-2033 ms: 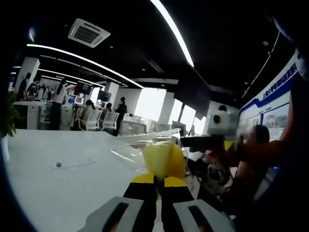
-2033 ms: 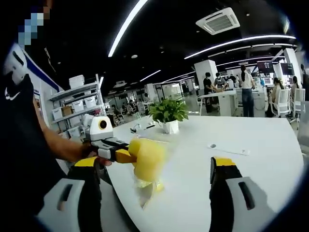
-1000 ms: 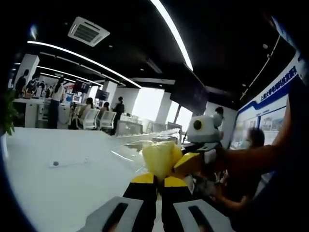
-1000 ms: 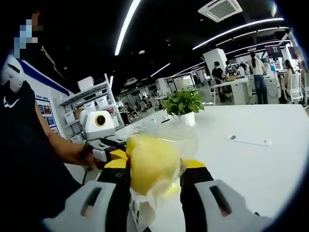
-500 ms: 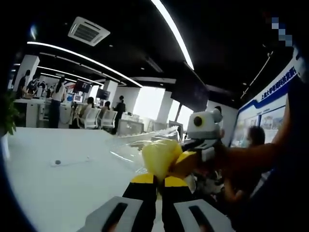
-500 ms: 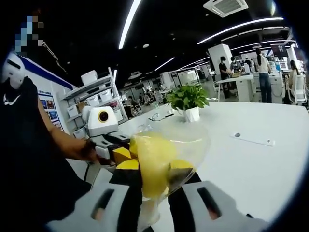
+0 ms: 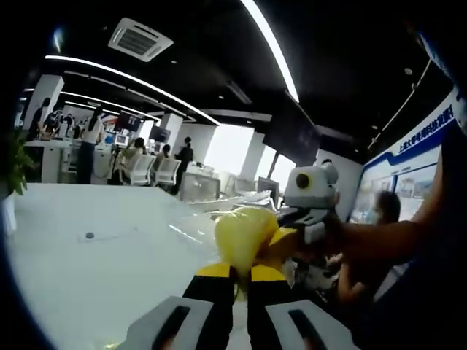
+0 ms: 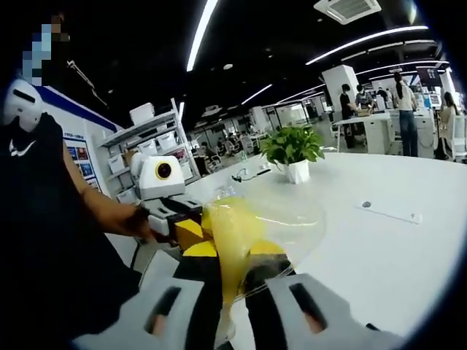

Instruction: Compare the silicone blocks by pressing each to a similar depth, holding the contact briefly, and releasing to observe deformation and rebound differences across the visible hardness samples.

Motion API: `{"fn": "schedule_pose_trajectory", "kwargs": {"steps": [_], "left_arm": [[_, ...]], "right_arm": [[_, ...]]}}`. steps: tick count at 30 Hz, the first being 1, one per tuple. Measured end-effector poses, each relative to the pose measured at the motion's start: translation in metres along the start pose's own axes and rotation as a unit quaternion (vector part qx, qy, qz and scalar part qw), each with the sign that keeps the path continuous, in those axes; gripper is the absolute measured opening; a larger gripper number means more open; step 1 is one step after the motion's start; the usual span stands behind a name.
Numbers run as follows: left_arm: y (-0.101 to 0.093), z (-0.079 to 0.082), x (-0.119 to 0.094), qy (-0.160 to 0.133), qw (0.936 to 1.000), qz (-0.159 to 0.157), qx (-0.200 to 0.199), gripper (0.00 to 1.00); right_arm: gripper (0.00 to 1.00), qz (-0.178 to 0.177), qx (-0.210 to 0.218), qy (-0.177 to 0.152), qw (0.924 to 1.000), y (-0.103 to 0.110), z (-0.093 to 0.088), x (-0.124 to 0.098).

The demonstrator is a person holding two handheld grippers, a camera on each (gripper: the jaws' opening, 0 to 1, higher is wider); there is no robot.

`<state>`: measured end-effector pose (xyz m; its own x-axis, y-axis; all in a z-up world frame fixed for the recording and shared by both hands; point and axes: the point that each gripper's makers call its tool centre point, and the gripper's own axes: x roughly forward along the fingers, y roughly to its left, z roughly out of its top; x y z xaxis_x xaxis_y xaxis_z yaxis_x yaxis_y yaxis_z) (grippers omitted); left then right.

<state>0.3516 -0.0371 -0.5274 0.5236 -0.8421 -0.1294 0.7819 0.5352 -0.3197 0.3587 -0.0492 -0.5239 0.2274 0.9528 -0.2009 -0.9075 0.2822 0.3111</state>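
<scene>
Above the white table [image 7: 66, 277], both grippers meet on one yellow block [image 7: 243, 235] wrapped in a clear bag [image 8: 292, 219]. No brand or label shows on the block or bag. On the wall board [image 7: 427, 138] at the right of the left gripper view there is white lettering on a blue band, too small to read.

The left gripper [image 7: 233, 275] has its jaws drawn nearly together, pinching the block's lower end; the block stands up from the tips, its long axis running along the jaws, and it looks squeezed narrow at the bottom. The right gripper [image 8: 232, 257] has its jaws narrow too, clamped on the same block, which rises between them as a thin upright slab in the right gripper view. The bag balloons out to the right of that slab, and its lower edge is lost behind the jaws.

Each gripper appears in the other's view, touching the block: the right one from the right side of the left gripper view, the left one from the left side of the right gripper view, held by a hand [image 8: 139, 222] on a bare forearm. How much of the block lies between the tips is hidden. A potted plant [image 8: 294, 153] stands well apart on the table, with a small flat strip [image 8: 390, 211] near it whose nature is unclear. People [image 8: 401, 109] at desks in the background are blurred.
</scene>
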Motion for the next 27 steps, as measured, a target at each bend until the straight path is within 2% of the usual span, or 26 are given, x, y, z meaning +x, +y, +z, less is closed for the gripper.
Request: {"fn": "schedule_pose_trajectory", "kwargs": {"steps": [2, 5, 10, 16, 19, 27], "left_arm": [[0.0, 0.0, 0.0, 0.003, 1.0, 0.0, -0.001, 0.03], [0.0, 0.001, -0.001, 0.003, 1.0, 0.0, 0.0, 0.03], [-0.001, 0.009, -0.003, -0.009, 0.9999, -0.001, -0.009, 0.05], [-0.003, 0.018, -0.008, -0.02, 0.9996, -0.001, -0.021, 0.04], [-0.006, 0.021, -0.01, -0.023, 0.9996, -0.006, -0.011, 0.03], [-0.006, 0.023, -0.008, -0.017, 0.9998, -0.007, 0.002, 0.01]], "right_arm": [[0.05, 0.002, 0.012, -0.002, 0.9999, 0.0, 0.0, 0.0], [0.04, 0.002, 0.004, -0.003, 1.0, 0.001, 0.002, -0.001], [0.03, 0.002, 0.001, -0.01, 0.9999, 0.002, 0.008, -0.001], [0.01, 0.003, 0.02, -0.022, 0.9996, 0.006, 0.017, 0.001], [0.01, 0.007, 0.01, -0.02, 0.9997, 0.012, 0.021, 0.0], [0.0, 0.011, 0.017, -0.019, 0.9996, 0.009, 0.022, 0.0]]}}
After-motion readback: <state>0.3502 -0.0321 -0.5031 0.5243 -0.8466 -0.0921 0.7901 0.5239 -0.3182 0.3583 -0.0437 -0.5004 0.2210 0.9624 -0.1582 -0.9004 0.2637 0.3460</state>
